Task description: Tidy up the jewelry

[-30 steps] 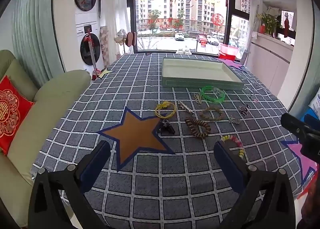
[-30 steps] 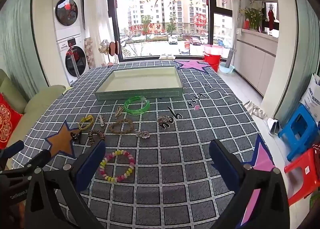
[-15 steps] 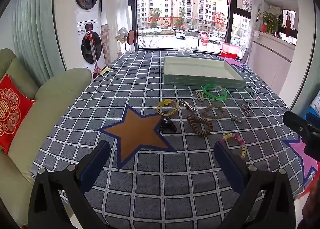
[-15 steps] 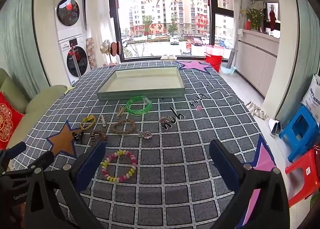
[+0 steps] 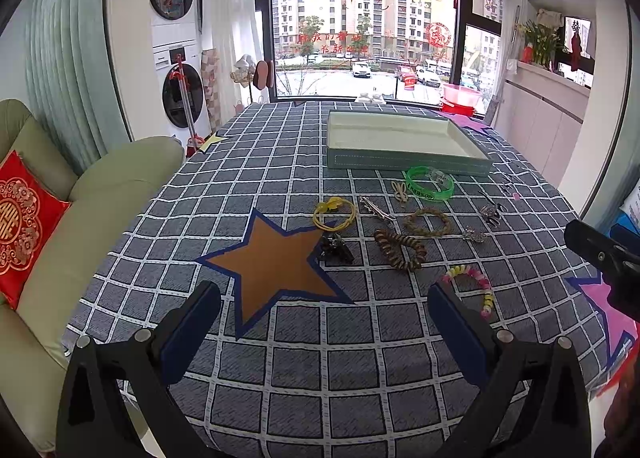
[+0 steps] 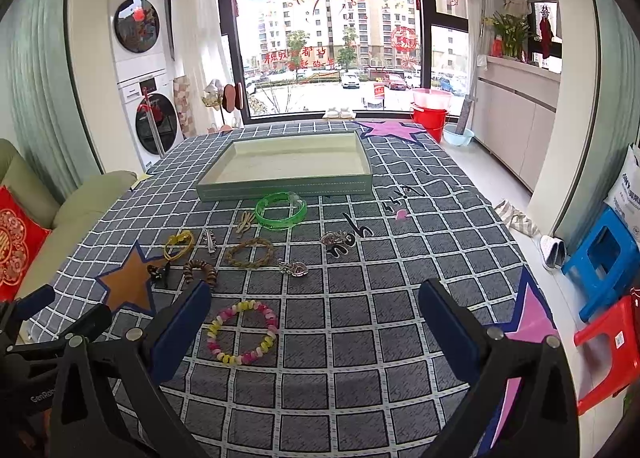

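Note:
An empty green tray [image 5: 408,164] [image 6: 288,188] stands at the far side of the checked table. Jewelry lies in front of it: a green bangle [image 5: 430,183] [image 6: 281,209], a yellow cord loop [image 5: 334,212] [image 6: 179,244], a brown braided bracelet [image 5: 427,221] [image 6: 250,252], a brown coil bracelet [image 5: 399,250] [image 6: 201,271], a black clip [image 5: 335,248] [image 6: 159,273] and a pink and yellow bead bracelet [image 5: 474,286] [image 6: 242,332]. My left gripper [image 5: 324,310] is open and empty above the orange star. My right gripper [image 6: 314,316] is open and empty, just right of the bead bracelet.
Silver brooches [image 6: 335,239] [image 6: 295,268] and small clips [image 5: 378,208] lie among the bracelets. A green sofa [image 5: 100,194] with a red cushion [image 5: 24,222] borders the table's left edge. Blue and red stools [image 6: 600,258] stand on the floor at right.
Both grippers have risen and drawn back slightly, so the table and jewelry sit a little lower and farther in view. Both stay open. No jewelry has moved.

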Available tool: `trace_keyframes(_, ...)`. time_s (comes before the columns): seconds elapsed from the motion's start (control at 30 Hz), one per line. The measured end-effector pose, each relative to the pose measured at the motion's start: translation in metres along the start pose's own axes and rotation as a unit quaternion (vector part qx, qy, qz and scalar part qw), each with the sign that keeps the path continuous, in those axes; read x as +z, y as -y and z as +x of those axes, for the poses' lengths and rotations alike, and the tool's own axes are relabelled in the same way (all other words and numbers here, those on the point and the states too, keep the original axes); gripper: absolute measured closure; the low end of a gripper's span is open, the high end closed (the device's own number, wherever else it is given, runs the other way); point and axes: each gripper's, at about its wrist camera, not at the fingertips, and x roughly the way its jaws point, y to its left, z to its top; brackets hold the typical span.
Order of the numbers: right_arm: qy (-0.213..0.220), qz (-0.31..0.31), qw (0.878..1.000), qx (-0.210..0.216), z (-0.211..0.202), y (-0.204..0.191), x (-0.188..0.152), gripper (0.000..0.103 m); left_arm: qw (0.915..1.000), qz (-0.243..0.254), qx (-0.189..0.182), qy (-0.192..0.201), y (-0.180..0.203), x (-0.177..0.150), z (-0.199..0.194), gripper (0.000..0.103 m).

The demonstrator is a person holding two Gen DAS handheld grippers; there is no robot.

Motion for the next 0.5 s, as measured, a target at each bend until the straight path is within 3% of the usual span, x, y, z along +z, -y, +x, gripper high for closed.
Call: trace_keyframes(0.5,0.000,-0.001,1.000,0.004,0.0009,-0.0047,0.0010,0.000,1.0000,0.002,0.000,0.000,0.0015,-0.0006,0.0003,0.000)
